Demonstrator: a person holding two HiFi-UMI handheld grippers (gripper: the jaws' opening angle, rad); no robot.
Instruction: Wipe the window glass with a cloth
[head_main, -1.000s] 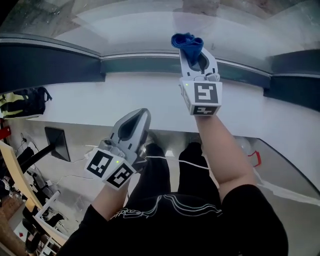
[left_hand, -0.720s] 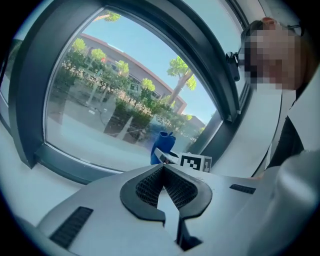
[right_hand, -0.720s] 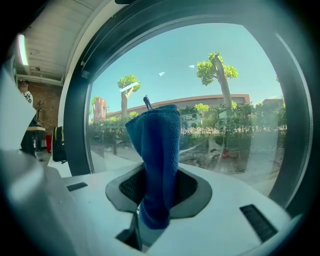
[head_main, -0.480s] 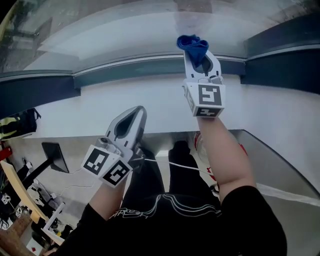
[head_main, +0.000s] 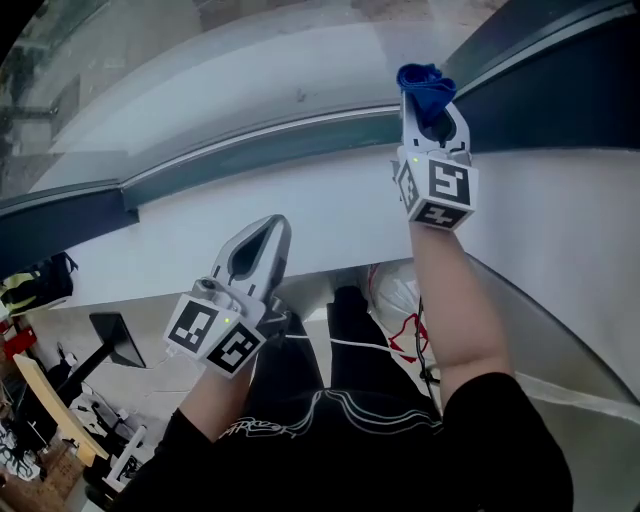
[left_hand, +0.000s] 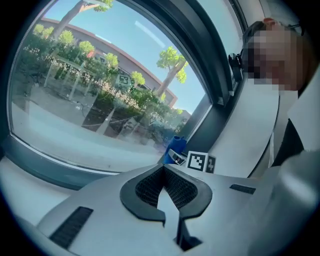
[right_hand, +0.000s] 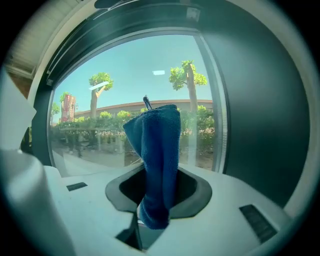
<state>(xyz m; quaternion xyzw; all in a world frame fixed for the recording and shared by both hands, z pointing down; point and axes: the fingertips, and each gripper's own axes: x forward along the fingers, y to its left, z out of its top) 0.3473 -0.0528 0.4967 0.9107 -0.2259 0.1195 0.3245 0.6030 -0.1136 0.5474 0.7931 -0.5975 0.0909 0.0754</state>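
The window glass curves across the top of the head view and fills both gripper views. My right gripper is raised at the pane's right end and shut on a blue cloth. The cloth's bunched tip sticks out past the jaws toward the glass, beside the dark frame. In the right gripper view the cloth stands upright out of the right gripper. My left gripper hangs lower, over the white sill, shut with nothing in it. The left gripper view also shows the cloth.
A dark window frame borders the glass on the right and along the bottom edge. A white sill runs under it. Below are the person's legs, a cable, a plastic bag and a monitor stand.
My right gripper has carried the cloth rightward along the bottom of the glass to the dark frame. The head view has swung with it. The left gripper has hardly moved.
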